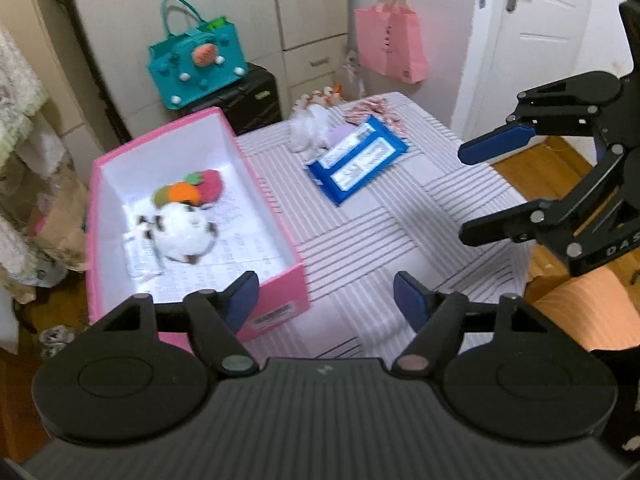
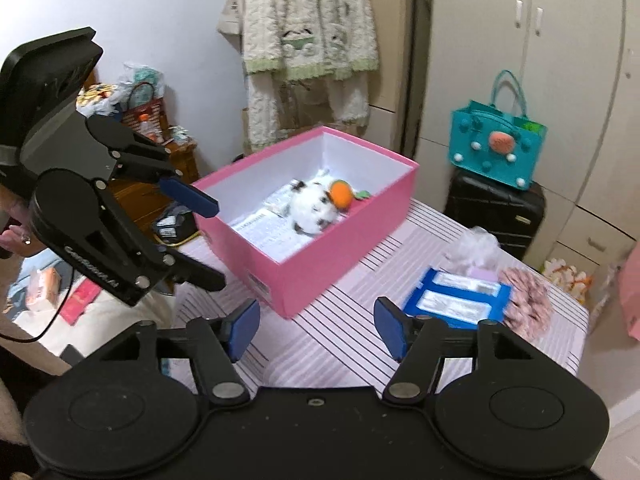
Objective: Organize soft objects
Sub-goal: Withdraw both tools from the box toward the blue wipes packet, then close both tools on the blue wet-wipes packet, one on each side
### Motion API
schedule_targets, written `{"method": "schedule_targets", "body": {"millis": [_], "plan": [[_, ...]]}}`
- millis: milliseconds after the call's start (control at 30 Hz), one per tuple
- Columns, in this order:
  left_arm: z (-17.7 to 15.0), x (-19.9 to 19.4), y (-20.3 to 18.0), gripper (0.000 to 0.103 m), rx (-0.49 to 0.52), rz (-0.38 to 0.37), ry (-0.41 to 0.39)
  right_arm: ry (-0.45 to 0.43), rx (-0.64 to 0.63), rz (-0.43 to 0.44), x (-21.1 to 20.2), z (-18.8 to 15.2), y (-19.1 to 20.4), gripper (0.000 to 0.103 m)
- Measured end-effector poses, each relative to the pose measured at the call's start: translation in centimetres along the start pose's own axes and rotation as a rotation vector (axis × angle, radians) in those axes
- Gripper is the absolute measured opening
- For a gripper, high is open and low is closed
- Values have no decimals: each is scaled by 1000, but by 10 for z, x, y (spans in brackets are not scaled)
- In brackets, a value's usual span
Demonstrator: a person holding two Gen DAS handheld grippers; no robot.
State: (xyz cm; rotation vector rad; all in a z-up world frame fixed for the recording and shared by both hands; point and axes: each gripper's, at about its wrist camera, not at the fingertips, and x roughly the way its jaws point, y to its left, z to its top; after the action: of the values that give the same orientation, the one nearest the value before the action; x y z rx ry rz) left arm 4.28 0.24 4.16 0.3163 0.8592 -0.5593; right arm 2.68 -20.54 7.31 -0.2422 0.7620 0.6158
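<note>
Both grippers are empty with their jaws apart: the left gripper [image 1: 326,300] hangs over the near corner of the pink box [image 1: 280,280], and the right gripper [image 2: 316,330] hangs over bare striped cloth [image 2: 340,344] between the box and the blue pack [image 2: 456,300]. Inside the box a white plush with dark patches [image 1: 182,236] lies on printed paper, touching an orange, green and red felt toy [image 1: 192,192]. Left on the cloth at the far side are a white fluffy piece [image 1: 308,132], a small lilac item [image 1: 344,134] beside it, the blue pack, which looks like wipes, and a pink patterned bundle [image 2: 526,300] touching the pack's far edge. The step in hand, as I judge it, is a reach for one of these remaining soft things. To do it well, the right gripper, being nearer, should go for the fluff or the pack with its jaws kept wide, come down over the middle of the piece, and close only once the pads straddle it, since loose fluff will squash and slip from a shallow pinch. The flat pack is better taken by an edge, perhaps with the left gripper steadying it. Carry it over the box wall before letting go, clear of the toys inside. As for writing: the right gripper's frame reads "DAS", cut off at the picture's edge; the left one bears white lettering too blurred to read, as are the pack's white panels, the box's end label and the paper lining.
</note>
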Motion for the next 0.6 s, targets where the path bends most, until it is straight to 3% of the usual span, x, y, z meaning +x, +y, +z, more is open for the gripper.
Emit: {"method": "schedule_targets", "body": {"millis": [167,400,600], "plan": [[5,23,-15,74,13,-57,19,5,29,-157,6,-23,-18,72],[11,46,-34,74,2,-107,-56,-39,124,-192,12,-49,-60,75],[17,67,-35,74,-107,-133,-146,-107,101,-228,33,-62,-87,80]]}}
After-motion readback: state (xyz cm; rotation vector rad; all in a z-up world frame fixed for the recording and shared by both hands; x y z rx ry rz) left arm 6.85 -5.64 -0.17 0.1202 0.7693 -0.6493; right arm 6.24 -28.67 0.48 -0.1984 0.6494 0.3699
